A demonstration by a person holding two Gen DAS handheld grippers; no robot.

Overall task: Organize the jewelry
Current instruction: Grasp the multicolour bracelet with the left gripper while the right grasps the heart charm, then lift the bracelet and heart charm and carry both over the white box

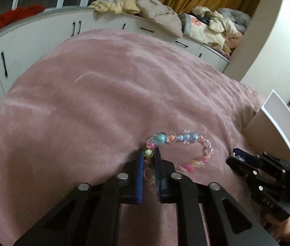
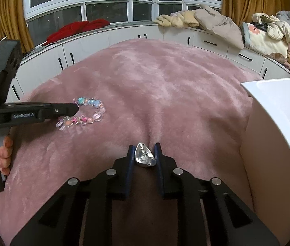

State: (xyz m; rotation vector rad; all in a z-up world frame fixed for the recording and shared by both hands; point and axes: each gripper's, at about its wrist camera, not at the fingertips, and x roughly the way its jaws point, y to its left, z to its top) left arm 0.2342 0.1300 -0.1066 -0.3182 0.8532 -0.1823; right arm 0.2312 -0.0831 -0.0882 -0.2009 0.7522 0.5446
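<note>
From the left wrist view, the left tongs [image 1: 149, 153] were clenched on one end of a bracelet of pastel plastic beads [image 1: 183, 138] — a yellowish bead sat pinched between the blue pads, and more beads ran back between the jaws. The rest of the loop curled away to the right, lying on the plush pink blanket [image 1: 104, 92] that covered the bed. At the right edge the right tongs [image 1: 236, 153] showed side-on, low over the blanket, with an open white cardboard box [image 1: 278, 119] just behind them.

From the right wrist view, the right tongs [image 2: 145, 151] were closed on a small silver teardrop-shaped trinket [image 2: 144, 156], its metal faces touching both blue pads while it rested against the blanket [image 2: 165, 82]. To the left, the left tongs [image 2: 76, 107] reached into the bead bracelet [image 2: 89, 112], held by a hand [image 2: 0, 157] gripping the handle. The white box [image 2: 278, 112] stood near on the right, its rim above the blanket.

Both pieces looked freshly grasped and not yet lifted, so the step in hand was picking up. The next move probably called for raising each piece clear — the bracelet would dangle loosely — and carrying it over the box's rim before letting go.
</note>
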